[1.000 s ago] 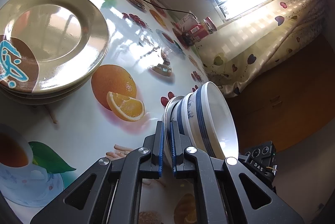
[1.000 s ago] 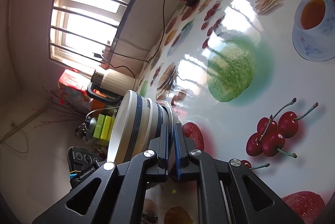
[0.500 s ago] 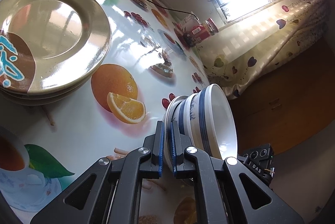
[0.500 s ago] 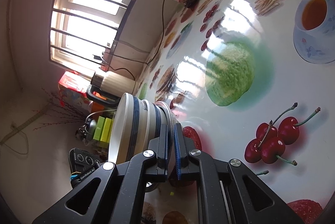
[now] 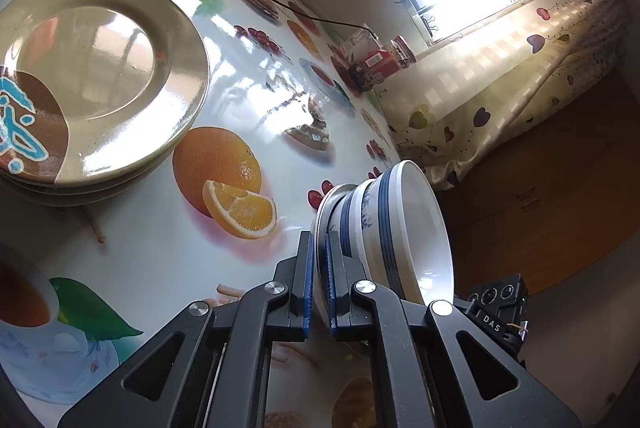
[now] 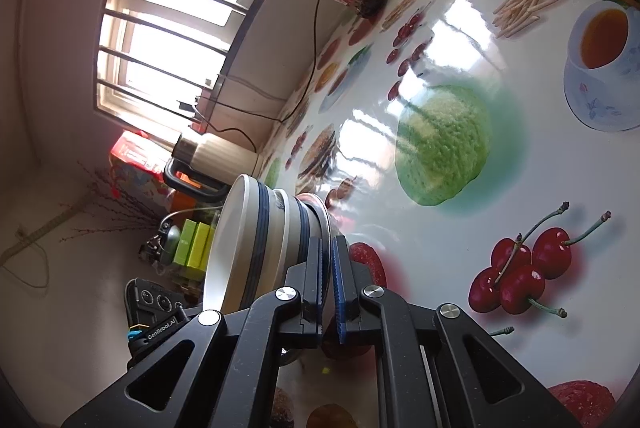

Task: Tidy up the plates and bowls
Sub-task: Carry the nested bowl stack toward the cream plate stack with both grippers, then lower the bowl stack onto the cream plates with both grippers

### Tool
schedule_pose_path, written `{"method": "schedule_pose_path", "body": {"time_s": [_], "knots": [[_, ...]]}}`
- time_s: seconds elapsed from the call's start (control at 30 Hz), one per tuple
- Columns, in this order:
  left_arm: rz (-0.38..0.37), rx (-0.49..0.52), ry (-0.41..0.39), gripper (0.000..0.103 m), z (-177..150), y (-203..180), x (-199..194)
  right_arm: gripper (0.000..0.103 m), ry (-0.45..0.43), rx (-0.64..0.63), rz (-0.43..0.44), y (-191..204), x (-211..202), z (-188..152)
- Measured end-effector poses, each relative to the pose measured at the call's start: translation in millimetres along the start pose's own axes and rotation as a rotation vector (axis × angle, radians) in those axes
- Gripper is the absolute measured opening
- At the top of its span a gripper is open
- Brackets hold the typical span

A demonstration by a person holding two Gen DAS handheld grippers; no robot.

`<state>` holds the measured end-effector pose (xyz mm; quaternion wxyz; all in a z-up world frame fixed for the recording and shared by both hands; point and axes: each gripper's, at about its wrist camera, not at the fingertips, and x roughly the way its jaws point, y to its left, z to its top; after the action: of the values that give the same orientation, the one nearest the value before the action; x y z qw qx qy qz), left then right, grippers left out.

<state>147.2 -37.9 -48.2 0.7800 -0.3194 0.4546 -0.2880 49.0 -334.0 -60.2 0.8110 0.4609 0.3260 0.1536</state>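
Steel plate (image 5: 326, 200) under two bowls (image 5: 400, 228), clenched at opposite rims by left gripper (image 5: 318, 284) and right gripper (image 6: 328, 288); keep both level beside the plate stack (image 5: 92, 84).

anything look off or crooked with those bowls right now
Nothing spilled or broken. The stacked blue-banded bowls sit on a thin metal plate pinched at opposite edges by the left gripper and right gripper.

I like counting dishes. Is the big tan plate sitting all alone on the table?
No, the glossy tan round plate lies on top of other plates stacked beneath it.
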Motion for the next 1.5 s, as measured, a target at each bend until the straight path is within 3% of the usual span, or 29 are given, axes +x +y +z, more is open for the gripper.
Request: {"method": "schedule_pose_path", "body": {"time_s": [0.7, 1.5], "knots": [[0.023, 0.016, -0.064, 0.004, 12.8, -1.5, -39.0, 0.008, 0.026, -0.056, 0.028, 38.8, 15.6, 7.7], [0.083, -0.035, -0.176, 0.004, 47.8, 27.1, -95.2, 0.008, 0.138, -0.125, 0.082, 92.8, 83.8, 7.7]]}}
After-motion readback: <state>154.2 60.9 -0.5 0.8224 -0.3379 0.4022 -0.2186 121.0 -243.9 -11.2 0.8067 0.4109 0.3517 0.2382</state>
